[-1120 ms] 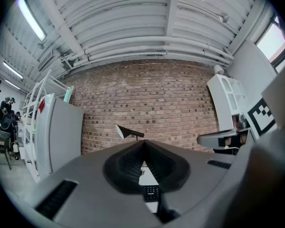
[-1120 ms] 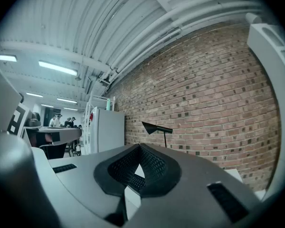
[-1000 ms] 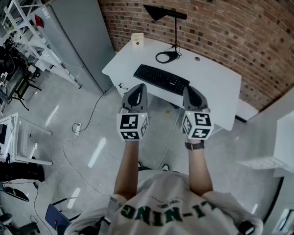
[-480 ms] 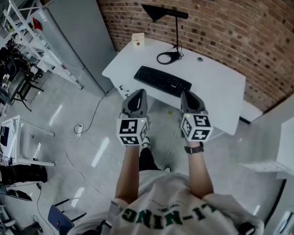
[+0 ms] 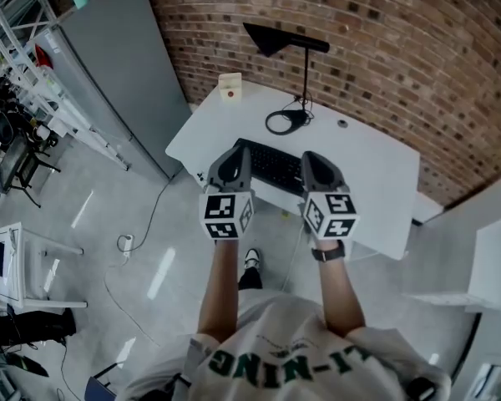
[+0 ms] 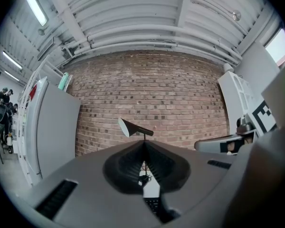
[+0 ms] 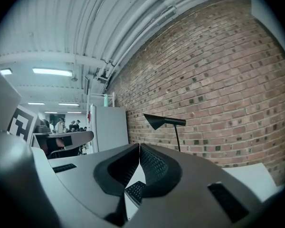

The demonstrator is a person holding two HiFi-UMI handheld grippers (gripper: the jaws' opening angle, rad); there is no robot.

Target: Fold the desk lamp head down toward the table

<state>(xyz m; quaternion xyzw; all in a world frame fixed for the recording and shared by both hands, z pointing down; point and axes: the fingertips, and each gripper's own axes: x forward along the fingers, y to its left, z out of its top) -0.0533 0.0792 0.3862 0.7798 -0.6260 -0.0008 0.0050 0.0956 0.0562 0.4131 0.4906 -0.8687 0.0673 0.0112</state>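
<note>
The task stood at the approach, with nothing yet done to the desk lamp (image 5: 306, 69). It stood at the back of the white table (image 5: 367, 165) near the brick wall (image 5: 401, 48), its stem upright and its lamp head (image 5: 269, 37) carried high on a level arm, well above the tabletop. The left gripper (image 5: 233, 154) and the right gripper (image 5: 316, 155) were held side by side over the near edge of the table, above the keyboard (image 5: 274, 164) and well apart from the lamp. Each gripper's own view showed its jaws pressed together with nothing between them. A coiled cable (image 5: 282, 122) lay by the foot of the stem. The next move probably called for reaching across the keyboard, parting the jaws of one gripper and taking the head or its arm to swing it downward. The other gripper might need to steady the foot so the lamp did not tip or slide. The joint where the arm met the stem was too small to make out, so where it would fold best remained uncertain.
</note>
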